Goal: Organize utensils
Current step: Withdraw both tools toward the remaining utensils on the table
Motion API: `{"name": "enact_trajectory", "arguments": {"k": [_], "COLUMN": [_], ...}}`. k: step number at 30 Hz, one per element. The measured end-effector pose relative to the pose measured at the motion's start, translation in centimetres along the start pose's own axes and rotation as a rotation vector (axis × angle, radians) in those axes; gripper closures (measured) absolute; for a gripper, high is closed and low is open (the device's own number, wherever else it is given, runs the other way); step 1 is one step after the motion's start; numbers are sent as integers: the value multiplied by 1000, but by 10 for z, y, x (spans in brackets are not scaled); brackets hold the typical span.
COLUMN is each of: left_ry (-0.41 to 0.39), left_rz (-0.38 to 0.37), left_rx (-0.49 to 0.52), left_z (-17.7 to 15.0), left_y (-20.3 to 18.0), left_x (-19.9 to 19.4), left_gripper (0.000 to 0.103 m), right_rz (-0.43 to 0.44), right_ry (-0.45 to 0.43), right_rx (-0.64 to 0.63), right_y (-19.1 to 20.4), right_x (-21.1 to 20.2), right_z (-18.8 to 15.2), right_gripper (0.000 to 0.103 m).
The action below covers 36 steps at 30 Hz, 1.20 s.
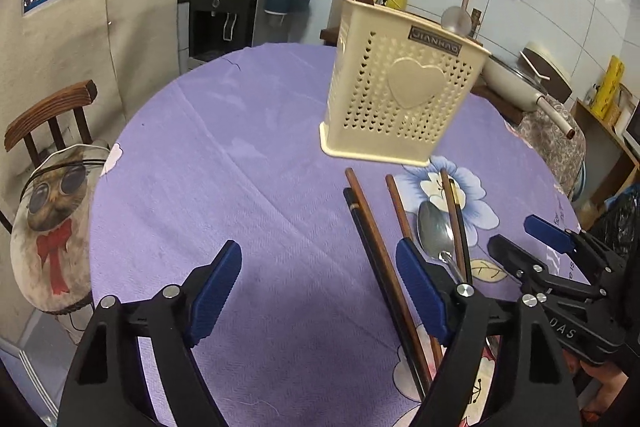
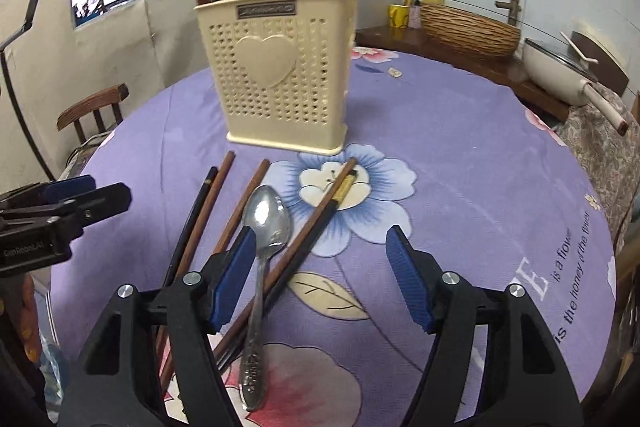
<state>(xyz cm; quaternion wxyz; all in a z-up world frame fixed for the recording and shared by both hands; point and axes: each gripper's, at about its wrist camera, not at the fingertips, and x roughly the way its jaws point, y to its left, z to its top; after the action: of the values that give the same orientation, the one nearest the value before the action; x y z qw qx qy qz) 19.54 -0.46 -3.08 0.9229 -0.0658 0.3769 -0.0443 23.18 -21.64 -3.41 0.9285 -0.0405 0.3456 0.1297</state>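
A: Purple cloth with printed flowers covers the round worktop (image 2: 460, 155). On it stands a cream plastic utensil holder with small holes and a raised heart (image 2: 280, 75), upright, and some wooden handles stick up out of it.

B: And the loose utensils, where are they?

A: They lie flat just in front of the holder. The shiny metal spoon with a patterned handle (image 2: 262, 267) has its bowl toward the holder and its handle toward the camera, so its long axis goes from near to far. The brown and black chopsticks (image 2: 200, 219) lie almost the same way, spread a little like a fan. One dark pair (image 2: 320, 223) is more slanted, its far tips over the blue flower, and it passes under the spoon handle.

B: How are the claws?

A: The left claw (image 1: 320, 291) has its blue pads wide apart, with only cloth between them. The right claw (image 2: 324, 279) is also apart; its left pad is over the spoon and chopsticks, but I cannot see it press on anything.

B: Room for moving?

A: The cloth is bare on the left of the holder and on the right of the flower. The worktop edge curves close to a wooden chair (image 1: 48, 119) on the left.
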Motion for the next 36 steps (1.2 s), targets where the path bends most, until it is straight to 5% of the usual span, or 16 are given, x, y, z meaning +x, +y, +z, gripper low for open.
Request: {"name": "enact_trajectory", "arguments": {"k": [7, 16, 28, 36], "left_ry": [10, 18, 26, 38], "left_rz": [20, 13, -2, -5], "left_rx": [-27, -25, -35, -12], "left_z": [-4, -5, -7, -8], "left_y": [9, 11, 11, 3], "left_x": [0, 0, 2, 5], "left_gripper": [28, 28, 28, 28], "right_rz": [80, 74, 110, 111], "right_ry": [92, 169, 220, 238], "right_rx": [-170, -316, -292, -250], "right_y": [31, 48, 42, 48], "right_x": [28, 56, 76, 80], "right_z": [6, 12, 23, 27], "right_gripper": [52, 52, 52, 65]}}
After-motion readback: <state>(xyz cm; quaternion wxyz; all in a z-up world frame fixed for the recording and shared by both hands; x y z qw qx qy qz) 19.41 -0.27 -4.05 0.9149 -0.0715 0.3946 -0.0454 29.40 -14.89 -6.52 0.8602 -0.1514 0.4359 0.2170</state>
